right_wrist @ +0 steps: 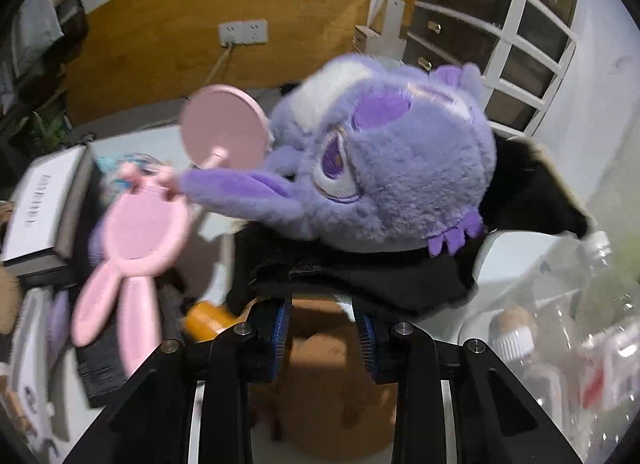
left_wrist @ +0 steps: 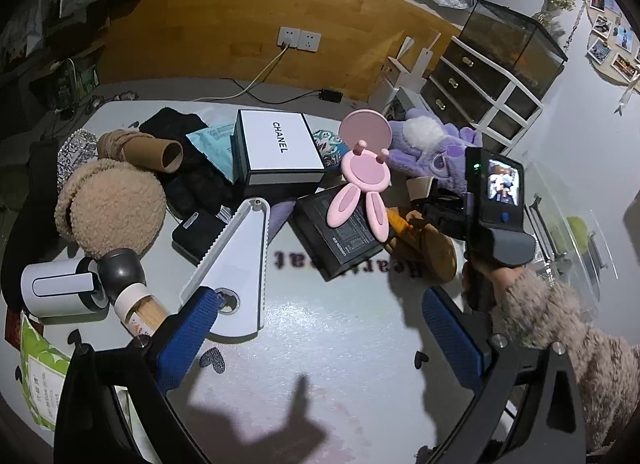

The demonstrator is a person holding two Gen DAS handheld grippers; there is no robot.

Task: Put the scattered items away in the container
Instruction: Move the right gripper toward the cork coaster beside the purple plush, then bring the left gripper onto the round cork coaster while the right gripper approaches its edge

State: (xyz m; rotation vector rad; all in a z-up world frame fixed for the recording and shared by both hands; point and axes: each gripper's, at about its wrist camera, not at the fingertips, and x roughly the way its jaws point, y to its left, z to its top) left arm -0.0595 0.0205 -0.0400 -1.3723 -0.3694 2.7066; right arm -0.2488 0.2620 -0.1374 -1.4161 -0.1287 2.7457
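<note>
My left gripper (left_wrist: 316, 336) hangs open and wide over the white table (left_wrist: 340, 376), nothing between its blue pads; a white serrated piece (left_wrist: 240, 264) lies by its left finger. My right gripper (right_wrist: 322, 304) is open by a narrow gap. Through that gap a brown slipper (right_wrist: 320, 376) shows below, and nothing sits between the pads. Its tips reach the edge of a black cloth (right_wrist: 360, 280) on which a purple plush toy (right_wrist: 392, 168) rests. A pink rabbit mirror (right_wrist: 132, 244) stands to the left. The clear container (right_wrist: 560, 344) with bottles is at the right.
A CHANEL box (left_wrist: 280, 144), a black flat box (left_wrist: 336, 236), a beige fleece hat (left_wrist: 112, 208), a cardboard tube (left_wrist: 160, 152) and a white cylinder (left_wrist: 60, 288) crowd the table's far and left side. A drawer unit (left_wrist: 480, 84) stands behind. A fuzzy sleeve (left_wrist: 560, 324) enters at the right.
</note>
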